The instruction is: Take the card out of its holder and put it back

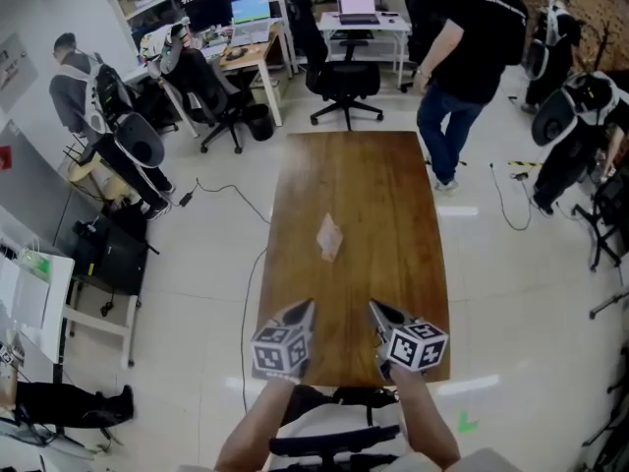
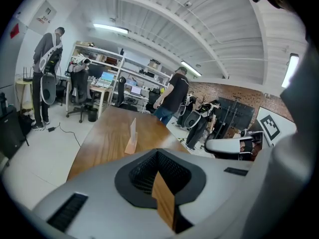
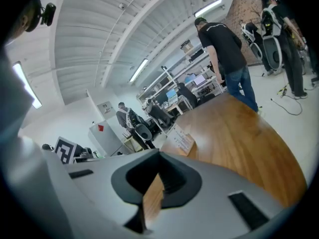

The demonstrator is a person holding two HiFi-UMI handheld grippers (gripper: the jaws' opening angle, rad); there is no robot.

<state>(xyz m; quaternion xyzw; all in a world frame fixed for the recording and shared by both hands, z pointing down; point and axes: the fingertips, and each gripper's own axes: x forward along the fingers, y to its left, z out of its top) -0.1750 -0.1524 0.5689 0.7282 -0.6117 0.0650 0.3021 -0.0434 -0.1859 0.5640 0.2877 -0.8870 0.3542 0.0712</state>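
Note:
A clear card (image 1: pixel 329 234) stands upright in a small wooden holder (image 1: pixel 327 252) near the middle of the long wooden table (image 1: pixel 373 175). My left gripper (image 1: pixel 306 308) and right gripper (image 1: pixel 375 308) hover side by side over the table's near end, well short of the card, both shut and holding nothing. In the left gripper view the card (image 2: pixel 133 129) is edge-on in its holder (image 2: pixel 130 146), far ahead. In the right gripper view the card (image 3: pixel 183 137) is ahead and slightly left, showing its printed face.
A person in a black shirt (image 1: pixel 470 47) stands at the table's far right corner. A black office chair (image 1: pixel 344 77) sits beyond the far end, with desks and more chairs behind. A cable (image 1: pixel 231 190) runs over the floor on the left.

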